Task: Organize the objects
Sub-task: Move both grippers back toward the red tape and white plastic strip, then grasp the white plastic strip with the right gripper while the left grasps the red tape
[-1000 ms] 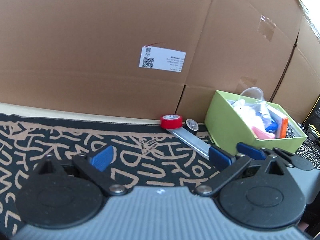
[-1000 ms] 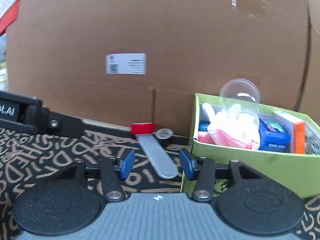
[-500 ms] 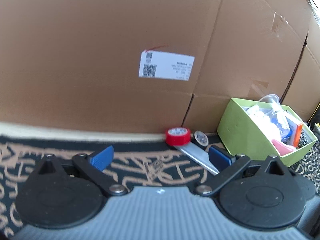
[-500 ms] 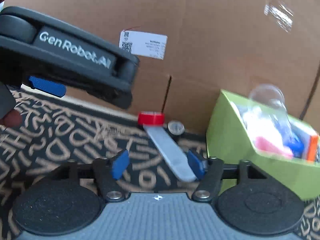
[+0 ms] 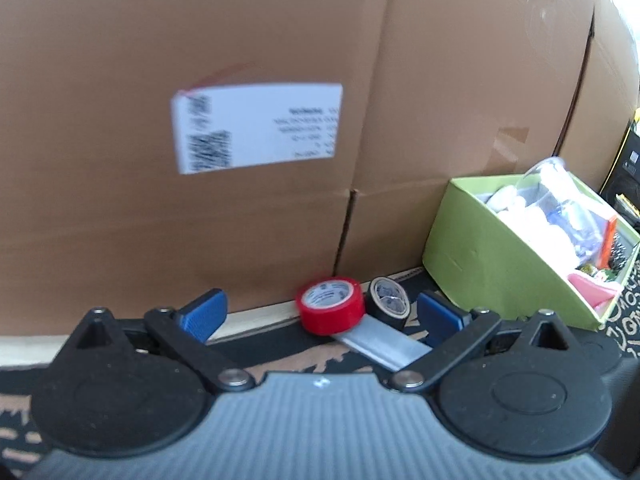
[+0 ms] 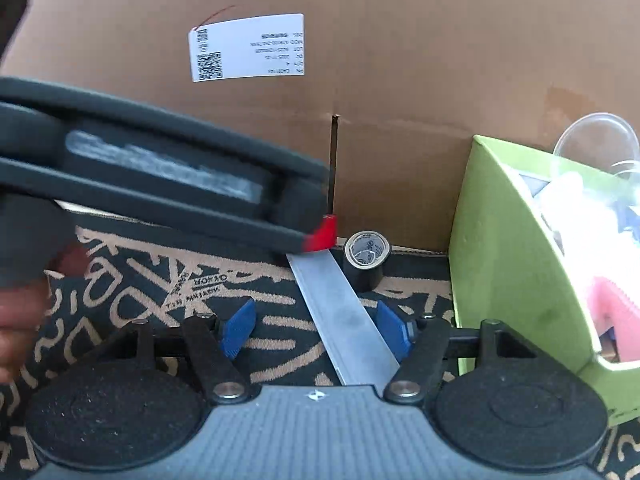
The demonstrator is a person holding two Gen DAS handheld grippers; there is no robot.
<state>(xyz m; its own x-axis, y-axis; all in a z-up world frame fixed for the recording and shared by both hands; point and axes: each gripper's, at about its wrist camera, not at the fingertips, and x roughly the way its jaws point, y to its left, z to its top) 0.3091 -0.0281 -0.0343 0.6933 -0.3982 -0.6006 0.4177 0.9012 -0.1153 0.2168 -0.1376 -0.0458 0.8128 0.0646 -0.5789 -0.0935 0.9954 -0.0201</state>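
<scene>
Tape rolls, red tape [image 5: 331, 305] and black tape [image 5: 388, 302], await boxing beside the green box [image 5: 492, 258]; left gripper [image 5: 320, 314] and right gripper [image 6: 316, 330] fingers gape empty, the right's having just widened around the metal strip [image 6: 340, 312].

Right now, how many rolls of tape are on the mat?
2. The red roll lies by the cardboard wall; the black roll stands beside it, nearer the green box. Others may be hidden inside that box.

Red tape roll [image 5: 331, 305] and black tape roll [image 5: 387, 302] touching, left of green box [image 5: 492, 264]; grey strip [image 6: 340, 316] flat in front.
</scene>
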